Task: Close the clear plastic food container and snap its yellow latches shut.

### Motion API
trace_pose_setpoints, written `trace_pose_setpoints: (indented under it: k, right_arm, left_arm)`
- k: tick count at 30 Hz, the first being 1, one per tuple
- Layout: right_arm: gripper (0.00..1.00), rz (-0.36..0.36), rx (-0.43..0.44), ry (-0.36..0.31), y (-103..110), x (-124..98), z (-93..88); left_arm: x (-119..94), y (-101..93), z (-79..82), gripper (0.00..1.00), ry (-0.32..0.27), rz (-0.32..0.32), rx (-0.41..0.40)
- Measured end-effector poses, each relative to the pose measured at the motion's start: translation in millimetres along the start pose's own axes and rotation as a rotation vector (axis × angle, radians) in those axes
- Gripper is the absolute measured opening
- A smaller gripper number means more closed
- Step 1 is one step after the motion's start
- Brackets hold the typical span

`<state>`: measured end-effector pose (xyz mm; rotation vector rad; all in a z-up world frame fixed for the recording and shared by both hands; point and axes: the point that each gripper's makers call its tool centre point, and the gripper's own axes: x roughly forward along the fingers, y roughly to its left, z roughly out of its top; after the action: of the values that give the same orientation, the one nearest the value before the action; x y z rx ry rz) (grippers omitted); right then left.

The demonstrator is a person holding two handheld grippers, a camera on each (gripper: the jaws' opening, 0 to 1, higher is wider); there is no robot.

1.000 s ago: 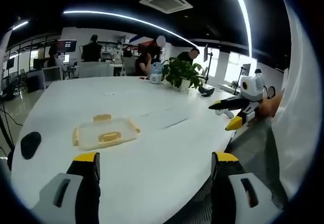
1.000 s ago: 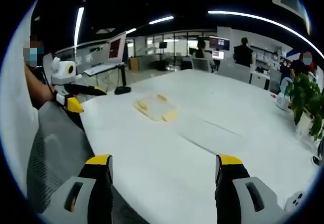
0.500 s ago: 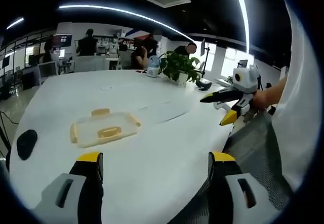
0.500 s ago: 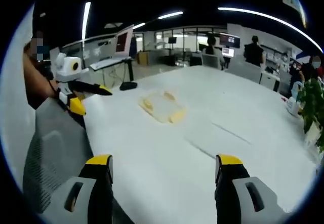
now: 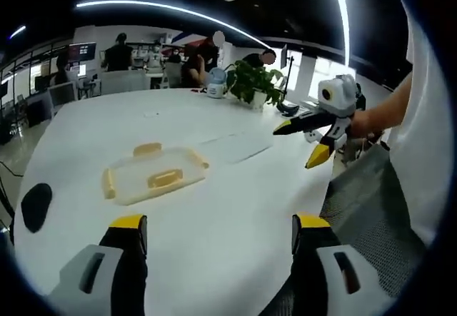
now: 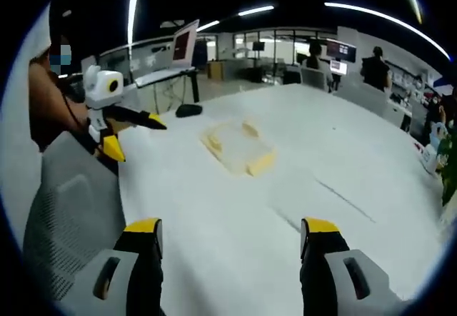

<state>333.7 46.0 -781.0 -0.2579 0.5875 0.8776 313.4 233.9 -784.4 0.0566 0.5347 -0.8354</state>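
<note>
In the left gripper view the left gripper (image 5: 213, 232) stands with its two yellow-tipped jaws spread wide and nothing between them, above the near part of a white table (image 5: 235, 187); ahead of its left jaw, well apart from it, lies the clear plastic container (image 5: 151, 175) flat on the table, lid on, with yellow latches (image 5: 165, 179) at its near side, far side and both ends; to the left of the left jaw a black mouse (image 5: 34, 206) rests near the table's edge; off to the right the right gripper (image 5: 308, 139) comes into view, jaws parted and empty, held by a hand (image 5: 366, 123) over a grey mesh chair back (image 5: 371, 209); far beyond the container a potted plant (image 5: 255, 84) stands on the table; in the right gripper view the right gripper (image 6: 230, 233) likewise has its jaws wide apart and holds nothing, above the table (image 6: 300, 159); the container (image 6: 237, 147) lies ahead between the jaws' lines, well apart; the left gripper (image 6: 132, 134) shows to the left, open, beside the chair back (image 6: 68, 202).
</note>
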Motion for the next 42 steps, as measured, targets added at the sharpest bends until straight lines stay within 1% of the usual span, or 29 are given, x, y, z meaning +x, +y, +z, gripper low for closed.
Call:
trace_pose_setpoints:
  k: [6, 10, 16, 32, 42]
  right_arm:
    - [0.79, 0.002, -0.005, -0.005, -3, 11, 6.5]
    - [0.79, 0.015, -0.010, 0.001, -2, 18, 7.8]
    - [0.79, 0.030, -0.027, 0.001, -2, 29, 15.0]
    - [0.77, 0.044, -0.055, 0.006, -10, 45, 25.9]
    - [0.77, 0.060, -0.082, 0.012, -15, 57, 36.5]
  left_arm:
    - [1, 10.9, -5.0, 0.84, 0.010, 0.008, -0.007]
    - [1, 15.6, -4.5, 0.84, 0.009, 0.015, -0.015]
    - [4, 21.4, -4.6, 0.84, 0.016, 0.012, -0.004]
    - [12, 38.4, -4.1, 0.83, 0.033, 0.007, 0.010]
    - [16, 51.3, -4.3, 0.83, 0.044, 0.008, 0.017]
